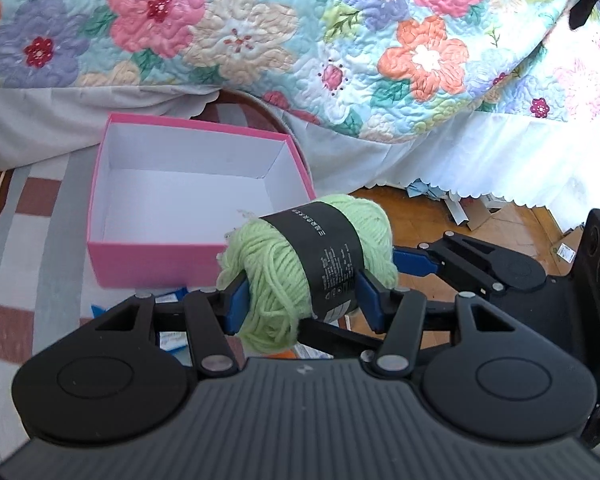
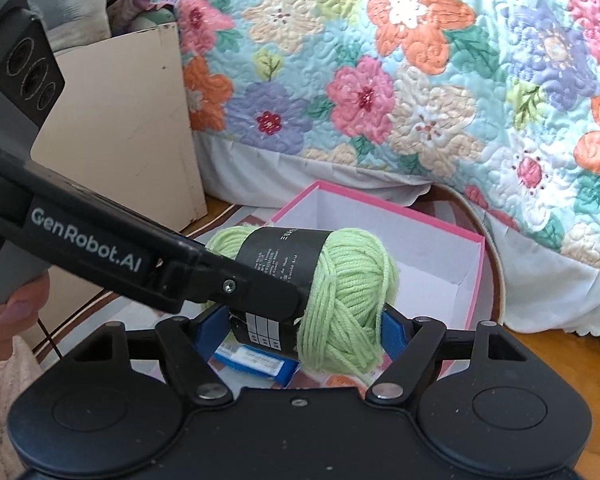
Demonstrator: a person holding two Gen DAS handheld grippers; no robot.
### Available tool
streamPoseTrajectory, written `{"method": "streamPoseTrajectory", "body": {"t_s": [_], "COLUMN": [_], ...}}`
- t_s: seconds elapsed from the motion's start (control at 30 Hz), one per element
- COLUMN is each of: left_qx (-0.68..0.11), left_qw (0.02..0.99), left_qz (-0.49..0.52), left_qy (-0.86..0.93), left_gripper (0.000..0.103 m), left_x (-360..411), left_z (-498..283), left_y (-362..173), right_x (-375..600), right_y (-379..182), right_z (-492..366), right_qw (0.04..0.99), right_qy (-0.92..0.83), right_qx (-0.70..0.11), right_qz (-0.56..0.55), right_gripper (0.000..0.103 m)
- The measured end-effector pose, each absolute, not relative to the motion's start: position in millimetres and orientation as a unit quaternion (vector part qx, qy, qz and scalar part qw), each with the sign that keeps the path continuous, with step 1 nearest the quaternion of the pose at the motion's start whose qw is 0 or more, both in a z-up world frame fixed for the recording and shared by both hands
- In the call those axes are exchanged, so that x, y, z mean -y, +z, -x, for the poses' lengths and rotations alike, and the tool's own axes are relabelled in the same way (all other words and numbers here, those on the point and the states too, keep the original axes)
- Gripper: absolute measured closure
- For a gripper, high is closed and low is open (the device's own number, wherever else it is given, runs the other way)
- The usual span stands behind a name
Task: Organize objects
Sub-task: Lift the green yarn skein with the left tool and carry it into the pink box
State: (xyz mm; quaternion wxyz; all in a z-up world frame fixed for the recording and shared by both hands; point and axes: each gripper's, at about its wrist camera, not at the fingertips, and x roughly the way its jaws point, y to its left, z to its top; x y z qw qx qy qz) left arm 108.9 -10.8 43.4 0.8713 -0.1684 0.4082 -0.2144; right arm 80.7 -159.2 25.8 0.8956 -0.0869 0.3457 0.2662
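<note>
Both the left hand-held gripper (image 1: 300,304) and right hand-held gripper (image 2: 304,320) clamp the green yarn skein (image 1: 300,264), lifted near the pink box (image 1: 112,184); next, I judge, carry it over and release inside.

Pale green wool yarn ball (image 1: 274,276) with black paper band (image 1: 320,248); pink-outside, white-inside cardboard box (image 1: 156,260); flower-patterned quilted bedspread (image 1: 340,40) across the frame's top.

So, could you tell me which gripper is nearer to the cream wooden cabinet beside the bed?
Left, it seems. The left gripper reaches in from the cream wooden cabinet's side, crossing in front of it; the right gripper sits further right, both on the green yarn ball.
</note>
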Motion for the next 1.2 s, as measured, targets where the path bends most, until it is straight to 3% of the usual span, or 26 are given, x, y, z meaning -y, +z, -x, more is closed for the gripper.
{"method": "streamPoseTrajectory", "body": {"t_s": [0.43,1.2], "left_qx": [-0.447,-0.496], "left_qw": [0.854,0.821], "left_qz": [0.168,0.207], "left_qy": [-0.207,-0.194], "left_gripper": [0.048,0.048], "left_x": [30,29], "left_z": [-201,-321], "left_y": [27,-74], "right_x": [186,191], "right_y": [-3,-93], "right_z": [-159,-280], "right_qw": [0.895,0.874], "right_qy": [0.242,0.203], "right_qx": [-0.374,-0.44], "right_qz": [0.035,0.042], "right_gripper": [0.023,0.024]}}
